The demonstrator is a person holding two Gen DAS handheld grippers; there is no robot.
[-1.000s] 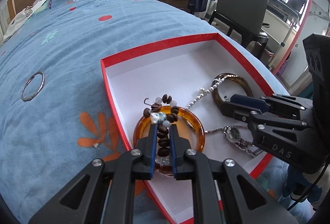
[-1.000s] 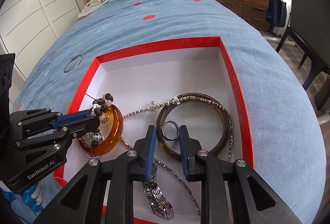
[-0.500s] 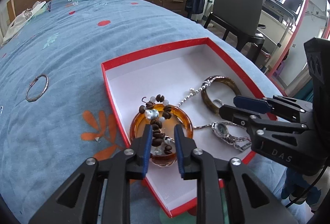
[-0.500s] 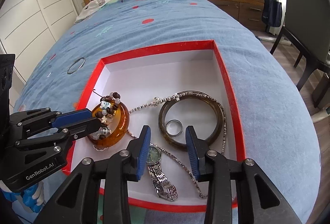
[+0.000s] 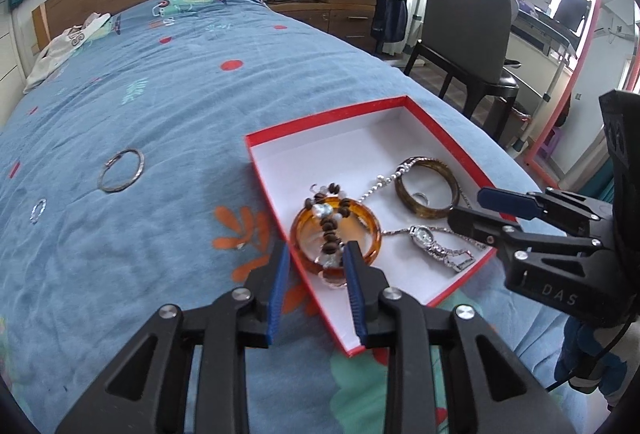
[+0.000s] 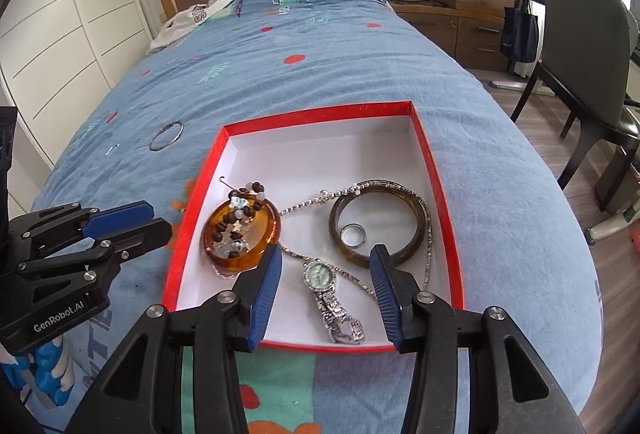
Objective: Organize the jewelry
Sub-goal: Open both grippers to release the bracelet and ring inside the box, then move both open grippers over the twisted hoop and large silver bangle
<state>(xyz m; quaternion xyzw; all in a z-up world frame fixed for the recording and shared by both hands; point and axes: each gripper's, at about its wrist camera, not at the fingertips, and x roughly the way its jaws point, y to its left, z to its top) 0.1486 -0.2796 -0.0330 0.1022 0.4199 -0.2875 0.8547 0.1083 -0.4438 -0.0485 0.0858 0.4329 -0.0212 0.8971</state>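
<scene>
A red box [image 6: 434, 170] with a white floor lies on the blue bed [image 6: 500, 202]. Inside the box, toward its left wall, an amber bangle [image 6: 272, 230] carries a brown bead bracelet [image 6: 234, 220]. Toward the right wall lies a dark bangle [image 6: 400, 254] with a silver ring [image 6: 353, 235] inside it and a silver chain [image 6: 308, 204] draped across. A watch [image 6: 320, 276] lies near the front wall. The right gripper [image 6: 326, 262] hangs over the front wall, jaws spread wide and empty. Left of the box, the left gripper [image 6: 140, 220] has its jaws parted. A thin metal bangle [image 6: 166, 136] lies on the bed beyond the box's left wall.

Glossy amber bangle [image 6: 241, 234], shiny metal watch [image 6: 328, 290], matt red-edged cardboard box [image 6: 440, 194], soft blue cloth bedspread [image 6: 320, 66]
</scene>
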